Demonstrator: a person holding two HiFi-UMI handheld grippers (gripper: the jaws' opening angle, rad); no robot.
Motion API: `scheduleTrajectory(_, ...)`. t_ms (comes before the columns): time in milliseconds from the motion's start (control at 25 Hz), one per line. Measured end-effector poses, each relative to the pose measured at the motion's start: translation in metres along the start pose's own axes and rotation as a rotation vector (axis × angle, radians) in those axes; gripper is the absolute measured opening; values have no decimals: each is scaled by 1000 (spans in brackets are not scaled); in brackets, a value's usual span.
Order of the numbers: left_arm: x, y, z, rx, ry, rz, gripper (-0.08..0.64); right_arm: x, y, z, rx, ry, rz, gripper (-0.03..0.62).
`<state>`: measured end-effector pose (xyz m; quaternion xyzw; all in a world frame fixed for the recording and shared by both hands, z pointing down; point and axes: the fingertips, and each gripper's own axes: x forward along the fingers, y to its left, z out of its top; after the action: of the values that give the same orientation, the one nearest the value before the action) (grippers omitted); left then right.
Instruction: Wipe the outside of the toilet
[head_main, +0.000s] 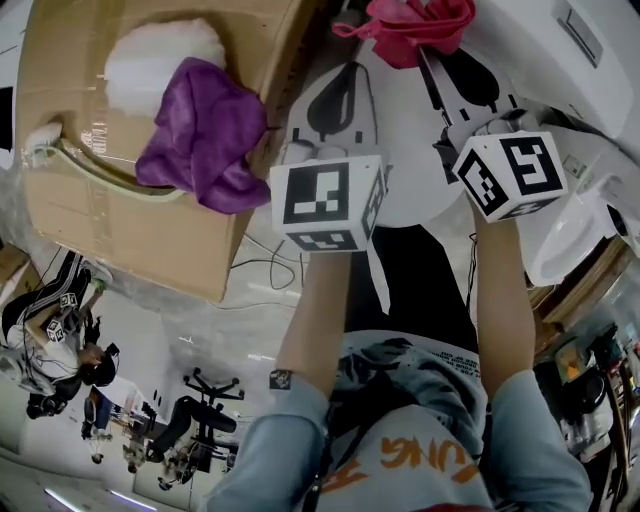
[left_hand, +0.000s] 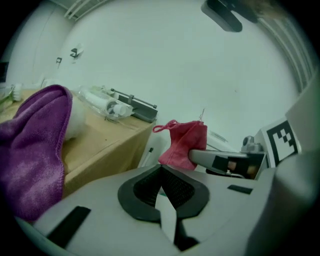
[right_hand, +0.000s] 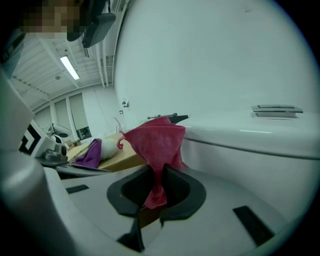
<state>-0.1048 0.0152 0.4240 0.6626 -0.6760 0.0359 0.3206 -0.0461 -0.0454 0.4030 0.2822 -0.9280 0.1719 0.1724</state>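
The right gripper (right_hand: 161, 176) has its jaws closed on a red cloth (right_hand: 156, 140), pinching a narrow fold low down so that the rest bunches up above the pads. The cloth is held up just beside the toilet (right_hand: 250, 150), at the white wall under its lid edge; no view shows whether cloth and porcelain touch. In the head view the red cloth (head_main: 415, 25) sits at the tip of the right gripper (head_main: 440, 55), with the toilet (head_main: 590, 80) spreading away to its far side and a flush plate showing on the tank top. The left gripper (left_hand: 161, 175) has its jaws pressed together with nothing between them; it hangs on the side of the red cloth (left_hand: 182, 142) away from the toilet, near the right gripper but apart from it. In the head view the left gripper (head_main: 345, 85) points the same way as the right one. Farther from the toilet, beyond the left gripper, stands a cardboard box (head_main: 150, 235). A crumpled purple cloth (head_main: 205, 135) lies on its top, drooping over the edge nearest the toilet, and touches a white fluffy bundle (head_main: 160, 60) on its far side.
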Motion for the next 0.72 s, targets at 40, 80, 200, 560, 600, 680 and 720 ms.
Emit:
scheduleTrajectory(40, 3, 1, 3, -23, -13, 2, 25, 5, -1, 3, -3, -7, -5, 67)
scheduleTrajectory(80, 7, 1, 6, -31, -23, 5, 25, 11, -3, 7, -6, -16, -10, 66)
scheduleTrajectory(200, 17, -2, 6, 4, -12, -8, 25, 21, -8, 14, -21, -26, -28, 66)
scheduleTrajectory(560, 31, -3, 8, -40, -6, -25, 25, 39, -36, 16, -5, -14, -138, 64)
scheduleTrajectory(600, 32, -6, 6, -35, 2, -30, 25, 38, -37, 17, 4, -24, -148, 66)
scheduleTrajectory(680, 31, -8, 0, -26, 19, -36, 25, 34, -43, 19, 40, -46, -175, 64)
scheduleTrajectory(720, 31, -8, -2, -25, 27, -34, 25, 31, -47, 19, 62, -58, -187, 66)
